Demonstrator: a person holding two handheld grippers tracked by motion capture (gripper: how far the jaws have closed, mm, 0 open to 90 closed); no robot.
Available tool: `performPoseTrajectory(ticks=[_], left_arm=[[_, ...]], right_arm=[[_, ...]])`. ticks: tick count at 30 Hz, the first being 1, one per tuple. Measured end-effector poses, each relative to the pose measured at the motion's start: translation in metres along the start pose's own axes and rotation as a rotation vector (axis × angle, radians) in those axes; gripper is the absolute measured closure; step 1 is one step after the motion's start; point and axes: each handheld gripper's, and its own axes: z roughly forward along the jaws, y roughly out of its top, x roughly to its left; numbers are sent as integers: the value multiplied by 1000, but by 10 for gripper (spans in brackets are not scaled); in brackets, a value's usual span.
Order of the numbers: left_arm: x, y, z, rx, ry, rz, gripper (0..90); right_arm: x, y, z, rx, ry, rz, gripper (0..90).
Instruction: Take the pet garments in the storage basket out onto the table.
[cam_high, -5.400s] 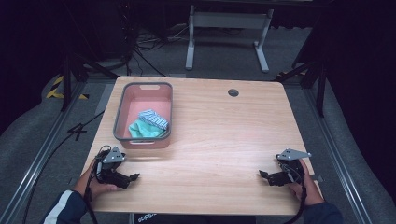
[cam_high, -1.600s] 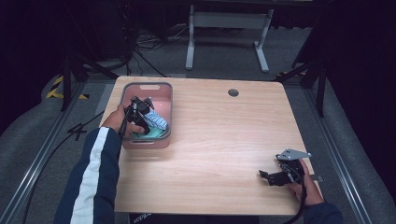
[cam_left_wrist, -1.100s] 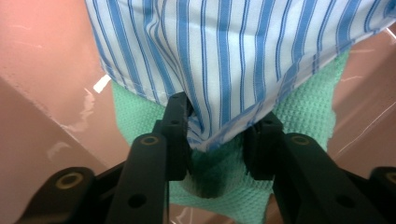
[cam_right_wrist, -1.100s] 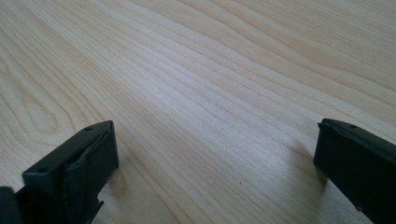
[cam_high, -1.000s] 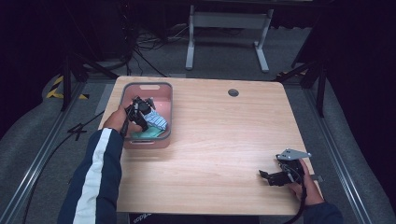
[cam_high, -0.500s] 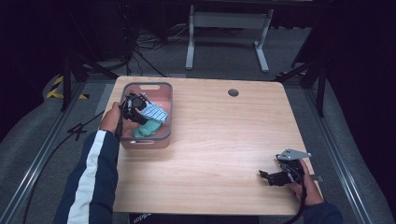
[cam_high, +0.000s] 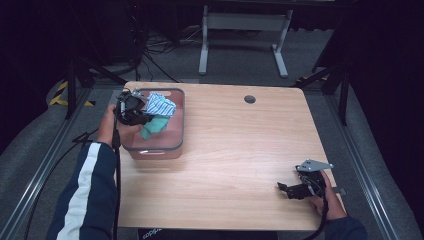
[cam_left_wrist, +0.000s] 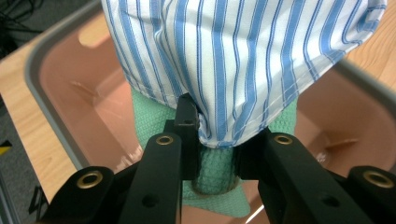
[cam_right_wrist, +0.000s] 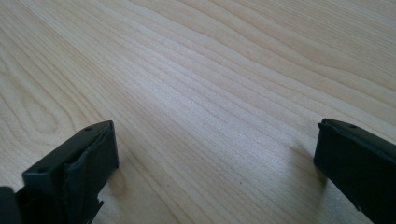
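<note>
— Where's the cloth? I can't see past the sleeve.

— Upper left of the high view. The left claw (cam_high: 145, 119) has its jaws clamped on a bundle: a blue-and-white striped cloth (cam_high: 160, 105) on top and a green cloth (cam_high: 154, 126) underneath, both hanging above the pink bin (cam_high: 172, 145). In the left gripper view the green cloth (cam_left_wrist: 215, 175) is pinched between the two black jaws, with the striped cloth (cam_left_wrist: 233, 60) draped over it and hiding most of the bin's (cam_left_wrist: 60, 65) far wall.

— Anything else in the bin?

— I can't tell; the fabric covers the middle of it.

— And the other hand?

— Lower right of the high view, well apart from the bin. The right claw (cam_high: 290, 190) rests low on the surface (cam_high: 240, 150), jaws spread wide with bare wood between them; the right gripper view shows the same wood (cam_right_wrist: 210, 93).

— What's around them?

— A small dark round hole (cam_high: 249, 99) in the surface near the top edge, a grey metal stand (cam_high: 240, 30) on the floor beyond, and cables at the upper left.
</note>
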Motion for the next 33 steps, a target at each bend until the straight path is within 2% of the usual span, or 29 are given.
performPoseTrajectory(ticks=[3,5,6,11,15,18,26,28,31,33], left_arm=[[-3,4,-7,-27,10,1,752],[-5,7,-11,-50,-4,1,753],[-6,9,-13,-59,9,13,753],[-11,16,-22,-85,6,24,753],[-16,22,-31,-138,4,27,752],[-21,25,-36,-169,-3,46,752],[-35,33,-49,-217,1,79,752],[-41,36,-53,-234,-10,92,752],[-48,39,-57,-238,-19,123,752],[-52,42,-58,-242,-31,129,752]], right_arm=[[0,0,0,0,0,0,0],[0,0,0,0,0,0,0],[0,0,0,0,0,0,0],[0,0,0,0,0,0,0],[0,0,0,0,0,0,0],[0,0,0,0,0,1,0],[0,0,0,0,0,0,0],[0,0,0,0,0,1,0],[0,0,0,0,0,0,0],[0,0,0,0,0,1,0]])
